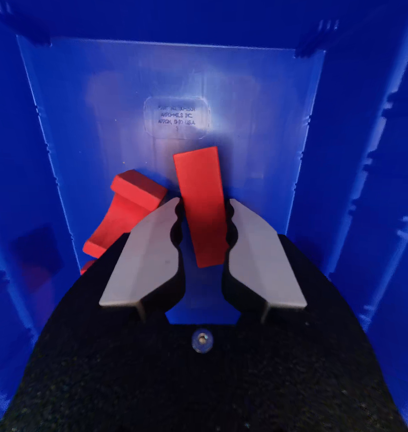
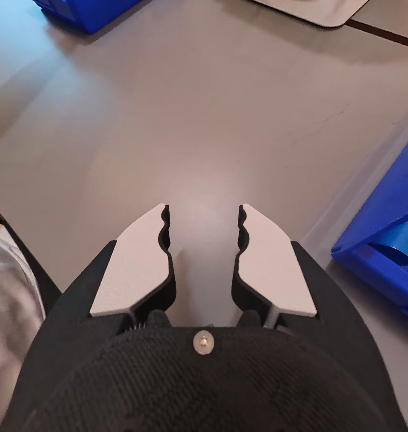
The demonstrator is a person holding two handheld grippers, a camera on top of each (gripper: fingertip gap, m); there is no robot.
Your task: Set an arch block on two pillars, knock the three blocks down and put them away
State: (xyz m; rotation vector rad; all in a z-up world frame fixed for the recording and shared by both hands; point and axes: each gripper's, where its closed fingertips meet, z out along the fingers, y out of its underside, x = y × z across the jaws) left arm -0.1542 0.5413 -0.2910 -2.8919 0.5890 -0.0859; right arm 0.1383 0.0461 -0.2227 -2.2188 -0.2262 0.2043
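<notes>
Gripping red block (image 1: 201, 205), left claw (image 1: 204, 205) (snug) — bin (image 1: 352, 163)

1. The left hand-held gripper (image 1: 204, 205) is seen reaching into a blue plastic bin (image 1: 352, 163), whose walls rise on every side of the view.
2. A flat red block (image 1: 199, 201) is clamped between the two grey fingers (image 1: 149, 252), with the black pads pressed against its long sides.
3. The block is held lengthwise along the fingers, tilted slightly, its far end projecting past the fingertips.
4. A second red piece (image 1: 125, 208), with a thicker head at its far end, lies on the bin floor just left of the gripper.
5. An embossed marking (image 1: 176, 118) is visible on the bin floor beyond the block.
</notes>
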